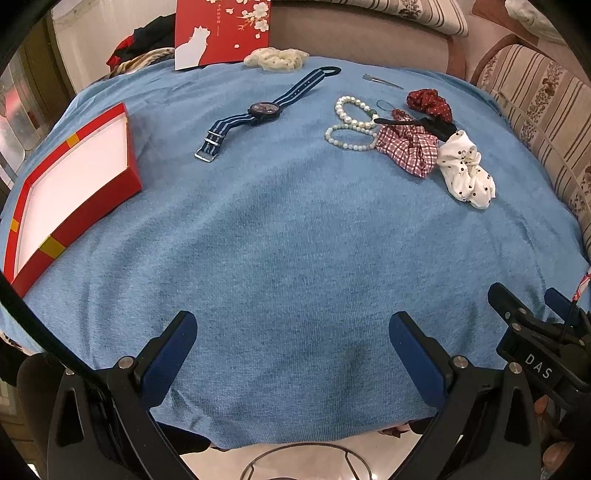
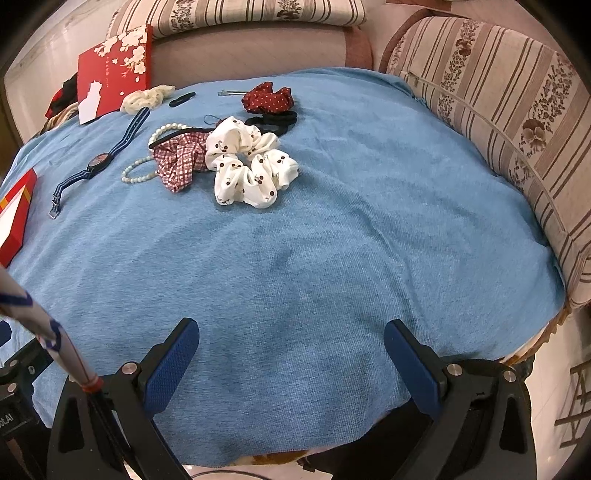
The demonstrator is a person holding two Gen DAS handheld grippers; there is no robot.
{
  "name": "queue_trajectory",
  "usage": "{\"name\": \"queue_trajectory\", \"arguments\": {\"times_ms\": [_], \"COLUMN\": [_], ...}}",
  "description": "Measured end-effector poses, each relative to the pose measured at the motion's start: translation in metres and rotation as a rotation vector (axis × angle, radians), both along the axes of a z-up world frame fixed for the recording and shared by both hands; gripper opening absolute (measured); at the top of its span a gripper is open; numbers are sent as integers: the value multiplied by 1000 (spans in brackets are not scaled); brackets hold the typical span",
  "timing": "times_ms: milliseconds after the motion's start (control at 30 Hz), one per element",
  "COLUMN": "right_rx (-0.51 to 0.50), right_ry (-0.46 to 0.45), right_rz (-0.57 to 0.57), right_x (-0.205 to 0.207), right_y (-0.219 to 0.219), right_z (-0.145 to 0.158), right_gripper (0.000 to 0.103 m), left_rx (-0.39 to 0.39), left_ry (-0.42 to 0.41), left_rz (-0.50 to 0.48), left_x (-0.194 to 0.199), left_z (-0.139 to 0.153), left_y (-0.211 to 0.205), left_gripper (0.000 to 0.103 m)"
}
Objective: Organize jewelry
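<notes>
An open red box with a white inside lies at the left on the blue cloth. A blue striped watch lies at the back middle. Two pearl bracelets sit beside a red checked scrunchie, a white dotted scrunchie and a dark red scrunchie. My left gripper hovers open over the near cloth, holding nothing. My right gripper is likewise open and empty, with the white scrunchie ahead of it to the left.
A red lid with white flowers leans at the back, with a cream scrunchie in front of it. A metal hair clip and black hair ties lie near the back. Striped sofa cushions border the right side.
</notes>
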State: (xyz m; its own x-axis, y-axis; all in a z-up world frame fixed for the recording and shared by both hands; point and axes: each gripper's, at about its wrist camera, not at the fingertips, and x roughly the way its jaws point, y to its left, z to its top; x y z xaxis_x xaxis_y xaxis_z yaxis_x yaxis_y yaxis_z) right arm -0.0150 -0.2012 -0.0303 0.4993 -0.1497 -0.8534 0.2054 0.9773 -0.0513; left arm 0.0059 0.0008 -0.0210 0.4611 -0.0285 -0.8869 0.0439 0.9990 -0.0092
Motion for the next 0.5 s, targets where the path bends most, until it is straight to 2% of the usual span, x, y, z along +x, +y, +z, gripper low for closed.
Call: {"name": "queue_trajectory", "arguments": {"times_ms": [500], "right_rx": [4], "right_ry": [14], "right_rz": [1], "right_x": [1], "right_y": [-1], "right_z": [-3], "right_gripper": [102], "left_rx": [1], "left_ry": [14], "left_rz": [5], "left_x": [4], "left_z": [-5], "left_y": [1], "left_gripper": [103]}}
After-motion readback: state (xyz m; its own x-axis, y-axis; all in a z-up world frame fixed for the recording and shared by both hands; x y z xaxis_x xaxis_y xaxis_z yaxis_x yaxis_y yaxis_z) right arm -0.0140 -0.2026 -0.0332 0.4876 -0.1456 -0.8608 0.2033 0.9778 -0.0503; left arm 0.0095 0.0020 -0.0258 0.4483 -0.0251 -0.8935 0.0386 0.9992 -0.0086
